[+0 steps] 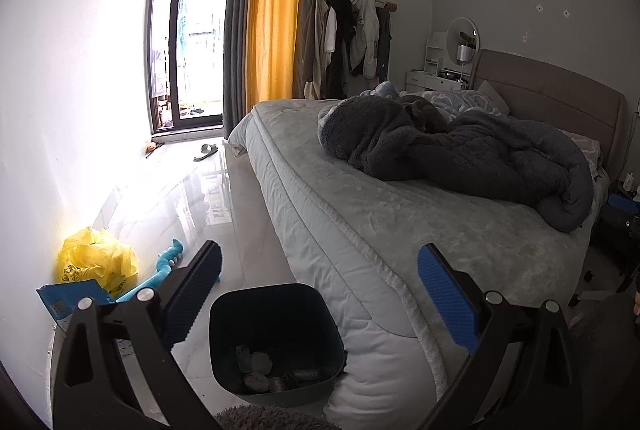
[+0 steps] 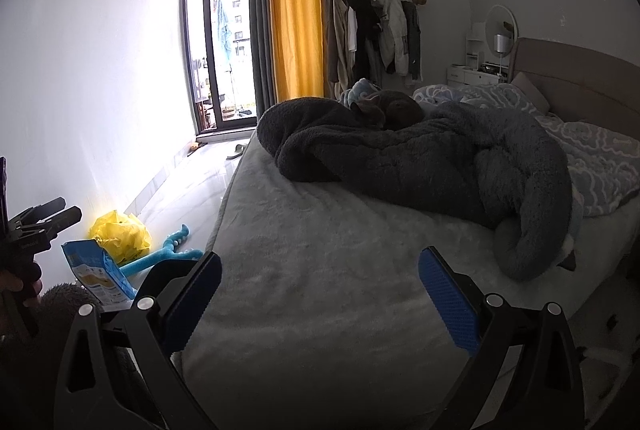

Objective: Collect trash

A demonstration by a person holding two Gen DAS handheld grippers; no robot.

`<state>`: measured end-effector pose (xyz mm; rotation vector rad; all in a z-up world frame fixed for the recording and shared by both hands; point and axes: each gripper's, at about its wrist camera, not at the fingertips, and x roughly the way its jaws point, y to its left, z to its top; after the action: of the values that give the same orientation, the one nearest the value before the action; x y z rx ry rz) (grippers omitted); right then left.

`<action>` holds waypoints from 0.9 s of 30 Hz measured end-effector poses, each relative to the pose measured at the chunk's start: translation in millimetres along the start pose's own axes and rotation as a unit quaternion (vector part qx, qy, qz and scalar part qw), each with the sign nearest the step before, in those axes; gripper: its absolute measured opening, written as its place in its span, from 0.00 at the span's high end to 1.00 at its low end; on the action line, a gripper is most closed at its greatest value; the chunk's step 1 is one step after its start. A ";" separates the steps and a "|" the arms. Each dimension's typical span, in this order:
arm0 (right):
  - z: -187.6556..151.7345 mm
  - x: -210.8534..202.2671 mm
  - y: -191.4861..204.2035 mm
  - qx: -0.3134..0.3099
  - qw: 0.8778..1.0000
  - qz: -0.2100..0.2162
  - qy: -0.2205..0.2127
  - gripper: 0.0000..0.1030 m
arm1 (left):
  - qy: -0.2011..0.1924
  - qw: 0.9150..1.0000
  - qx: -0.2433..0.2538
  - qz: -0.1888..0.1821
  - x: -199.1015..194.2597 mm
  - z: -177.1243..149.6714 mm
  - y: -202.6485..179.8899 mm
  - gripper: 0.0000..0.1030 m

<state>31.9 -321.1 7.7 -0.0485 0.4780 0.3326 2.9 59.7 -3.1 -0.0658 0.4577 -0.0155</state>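
A dark teal trash bin point(image 1: 276, 338) stands on the floor at the bed's corner, with crumpled paper point(image 1: 260, 362) and other scraps inside. My left gripper point(image 1: 320, 254) hovers above the bin, open, holding nothing. By the wall lie a crumpled yellow plastic bag point(image 1: 96, 262) point(image 2: 120, 234) and a blue packet point(image 1: 72, 300) point(image 2: 96, 270). My right gripper point(image 2: 320, 258) is open and empty over the near part of the bed point(image 2: 320, 230). The left gripper point(image 2: 70, 211) also shows at the left edge of the right wrist view, held by a hand point(image 2: 16, 286).
A teal toy point(image 1: 164, 270) point(image 2: 160, 258) lies beside the bag. The bed point(image 1: 360, 230) carries a dark fleece blanket point(image 1: 460, 157) and a curled grey animal point(image 2: 384, 109). A slipper point(image 1: 206, 151) sits near the balcony door. Glossy floor runs between wall and bed.
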 end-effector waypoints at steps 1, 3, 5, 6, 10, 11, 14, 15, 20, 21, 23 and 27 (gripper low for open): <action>0.0 0.0 -0.9 0.002 1.000 0.001 0.000 0.03 | 0.000 1.000 0.001 0.000 -0.1 -0.2 -0.4 0.03; 0.1 -1.1 -0.1 0.004 1.000 0.001 0.000 0.03 | 0.000 1.000 0.003 0.000 0.0 -0.5 -1.5 0.03; 0.1 -1.4 -0.7 0.006 1.000 0.002 0.000 0.03 | 0.000 1.000 0.007 0.000 0.3 -0.7 -2.9 0.03; 0.5 -1.4 -0.7 0.006 1.000 0.002 0.000 0.03 | 0.000 1.000 0.008 0.000 0.2 -0.9 -3.6 0.03; 0.8 -1.1 -1.4 0.005 1.000 0.002 0.000 0.03 | 0.000 1.000 0.010 0.001 0.2 -1.2 -4.9 0.03; 0.7 -1.1 -1.4 0.005 1.000 0.002 0.000 0.03 | 0.000 1.000 0.010 0.001 0.2 -1.2 -5.0 0.03; 0.5 -1.3 -1.1 0.006 1.000 0.002 0.000 0.03 | 0.000 1.000 0.009 0.000 0.2 -1.2 -5.0 0.03; 0.4 -1.2 -1.1 0.006 1.000 0.002 0.000 0.03 | 0.000 1.000 0.009 0.000 0.2 -1.2 -5.2 0.03; 0.6 -1.1 -1.5 0.005 1.000 0.002 0.000 0.03 | 0.000 1.000 0.009 0.000 0.1 -1.2 -5.1 0.03; 0.5 -1.1 -1.4 0.005 1.000 0.002 0.000 0.03 | 0.000 1.000 0.009 0.000 0.1 -1.2 -5.2 0.03; 0.6 -1.2 -1.6 0.005 1.000 0.002 0.000 0.03 | 0.000 1.000 0.010 0.000 0.1 -1.1 -5.6 0.03; 0.4 -1.2 -1.3 0.005 1.000 0.001 0.000 0.03 | 0.000 1.000 0.009 0.000 0.0 -1.2 -5.3 0.03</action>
<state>31.6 -322.6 8.6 -0.0373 0.4793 0.3326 2.4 54.4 -3.9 -0.0470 0.4582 -0.0191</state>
